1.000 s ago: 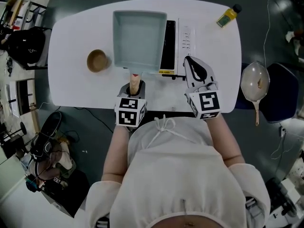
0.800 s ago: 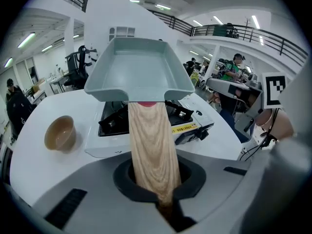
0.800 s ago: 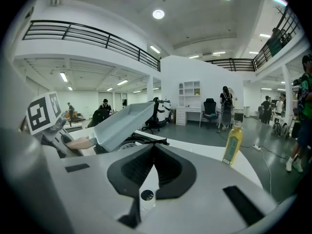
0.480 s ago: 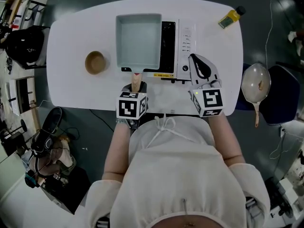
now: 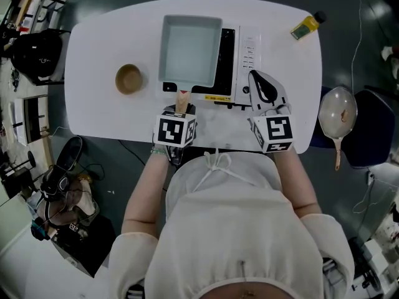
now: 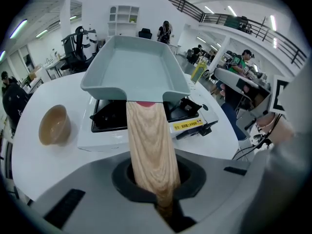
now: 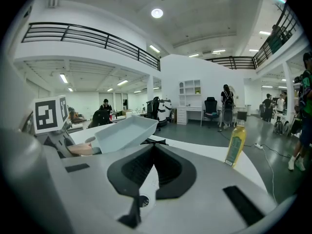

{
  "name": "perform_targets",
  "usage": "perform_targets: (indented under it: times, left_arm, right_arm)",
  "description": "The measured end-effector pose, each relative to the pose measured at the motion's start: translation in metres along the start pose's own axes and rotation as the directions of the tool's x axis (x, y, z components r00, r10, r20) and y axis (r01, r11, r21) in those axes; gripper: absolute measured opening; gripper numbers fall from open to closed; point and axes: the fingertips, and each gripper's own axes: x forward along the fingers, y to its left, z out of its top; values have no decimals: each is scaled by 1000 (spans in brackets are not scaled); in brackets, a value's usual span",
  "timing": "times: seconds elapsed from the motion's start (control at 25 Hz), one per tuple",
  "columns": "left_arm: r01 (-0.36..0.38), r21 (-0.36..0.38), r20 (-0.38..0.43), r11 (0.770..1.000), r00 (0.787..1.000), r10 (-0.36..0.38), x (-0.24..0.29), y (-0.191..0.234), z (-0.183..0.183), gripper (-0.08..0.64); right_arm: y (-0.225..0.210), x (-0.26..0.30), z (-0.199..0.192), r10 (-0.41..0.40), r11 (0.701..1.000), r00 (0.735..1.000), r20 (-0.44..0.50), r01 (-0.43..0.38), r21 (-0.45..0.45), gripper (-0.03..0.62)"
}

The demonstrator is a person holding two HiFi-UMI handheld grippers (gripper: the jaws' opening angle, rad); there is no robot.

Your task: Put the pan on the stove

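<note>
Handling call on the pan: rigid, metal by the look, probably moderate weight. All of that weight hangs forward of the grip, so expect it to nose down and try to roll about the handle axis. Only sane place to take it is the wooden handle: flat-sided, grainy, not slippery, good for pads. Gripping nearer the body would shorten the lever arm. Not fragile itself, but the stove has a black glass top, so I'd land it flat, not corner-first. Currently the left gripper has its jaws clamped tight on the near end of that handle, which runs straight out between them. Meanwhile the right gripper has its jaws pressed together on nothing, parked over the table just in front of the stove's control strip. Looks: rectangular, deep, sloped walls, pale grey-blue inside and out, empty, small red collar where the handle meets the body. Position: over the glass side of the stove, left of the controls. The right gripper view shows a gap under it, so I judge it's carried, not yet seated. Small brown bowl sits on the table to its left and a yellow bottle at the far right corner, both out of the way.
</note>
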Motion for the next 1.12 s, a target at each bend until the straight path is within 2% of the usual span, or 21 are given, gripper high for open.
perform_targets:
  times: [0.16,0.28,0.4,0.64,0.76,0.92,1.0,1.12]
  left_arm:
    - [25,-26,-5,999,1000,-25,-2,-3,0,34]
    - [72,-54,-27,996,997,-74,-1,-8,1,34]
    - [120,-86,-68,989,990,-126,-2,-15,0,32]
    - [165,-126,-127,978,975,-181,-9,-23,-1,34]
    - [199,-120,-166,973,962,-217,-12,-33,-4,40]
    - [249,-61,-215,967,942,-256,-14,-51,-13,134]
    - [258,-44,-209,965,942,-262,-15,-55,-14,172]
    - [252,-61,-169,966,951,-259,-18,-52,-11,224]
  right_arm:
    - [3,-2,1,5,1000,1000,10,-5,12,6]
    - [5,-3,4,15,1000,1000,27,-15,18,6]
    - [7,-5,5,19,1000,999,34,-20,21,6]
    - [13,-11,1,23,1000,999,32,-24,19,6]
    - [13,-14,-3,16,1000,1000,22,-17,21,6]
    - [14,-18,-7,7,1000,1000,11,-7,23,6]
    - [16,-20,-8,4,1000,1000,10,-4,23,6]
    - [21,-23,-8,0,1000,1000,10,0,24,6]
